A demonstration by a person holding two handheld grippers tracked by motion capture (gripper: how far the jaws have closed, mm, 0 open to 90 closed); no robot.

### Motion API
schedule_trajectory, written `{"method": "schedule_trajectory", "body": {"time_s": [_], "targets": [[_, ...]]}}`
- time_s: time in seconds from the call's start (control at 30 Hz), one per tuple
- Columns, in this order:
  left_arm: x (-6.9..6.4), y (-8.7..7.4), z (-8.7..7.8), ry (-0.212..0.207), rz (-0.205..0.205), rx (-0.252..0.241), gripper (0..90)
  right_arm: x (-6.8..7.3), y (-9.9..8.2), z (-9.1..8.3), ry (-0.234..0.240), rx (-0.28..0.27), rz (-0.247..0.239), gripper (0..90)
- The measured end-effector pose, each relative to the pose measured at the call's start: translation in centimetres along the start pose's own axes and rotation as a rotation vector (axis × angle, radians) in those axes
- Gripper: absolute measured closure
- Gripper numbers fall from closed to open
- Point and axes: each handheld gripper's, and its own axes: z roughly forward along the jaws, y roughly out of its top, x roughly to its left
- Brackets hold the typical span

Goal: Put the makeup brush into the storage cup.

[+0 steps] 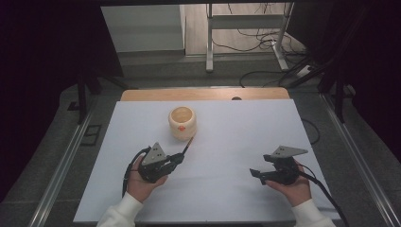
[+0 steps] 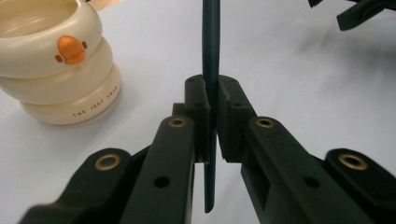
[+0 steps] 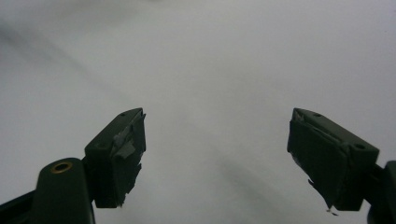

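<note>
At the left of the white table (image 1: 227,198), your left gripper (image 1: 177,158) has its jaws clamped tight on a thin dark stick (image 2: 210,51), its tip slanting toward the cream cup (image 1: 182,123) just beyond but apparently not inside it; the pickup looks done, the drop into the cup left to do; at the right, your right gripper (image 1: 256,174) hovers low over bare table, jaws wide apart, holding nothing.

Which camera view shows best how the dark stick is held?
The left gripper view: the dark stick stands clamped between the left claw pads, close up. In the high view the stick is small and thin, pointing toward the cream cup.
</note>
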Motion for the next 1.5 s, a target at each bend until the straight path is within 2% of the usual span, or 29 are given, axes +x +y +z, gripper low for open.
{"method": "schedule_trajectory", "body": {"time_s": [0.63, 0.83, 0.93, 1.03, 1.4, 1.5], "targets": [[0.6, 0.8, -0.6, 0.010, -0.031, -0.052, 83.9, -0.1, -0.1, 0.6, 0.007, 0.025, -0.008, 20.3], [0.8, 1.5, -0.9, 0.012, -0.029, -0.073, 83.8, -0.1, -0.1, 0.6, 0.009, 0.026, -0.003, 20.2], [1.3, 2.1, -1.1, 0.004, -0.052, -0.098, 83.9, -0.2, 0.0, 0.5, 0.010, 0.024, -0.002, 20.2], [1.5, 2.4, -1.1, 0.013, -0.056, -0.104, 83.9, -0.2, 0.0, 0.5, 0.009, 0.023, -0.001, 20.0], [2.8, 4.6, -0.8, 0.000, -0.083, -0.128, 83.8, -0.1, 0.0, 0.5, 0.007, 0.028, -0.001, 19.9], [3.1, 5.0, -0.9, 0.004, -0.077, -0.127, 83.8, -0.2, 0.0, 0.5, 0.007, 0.029, -0.004, 19.9]]}}
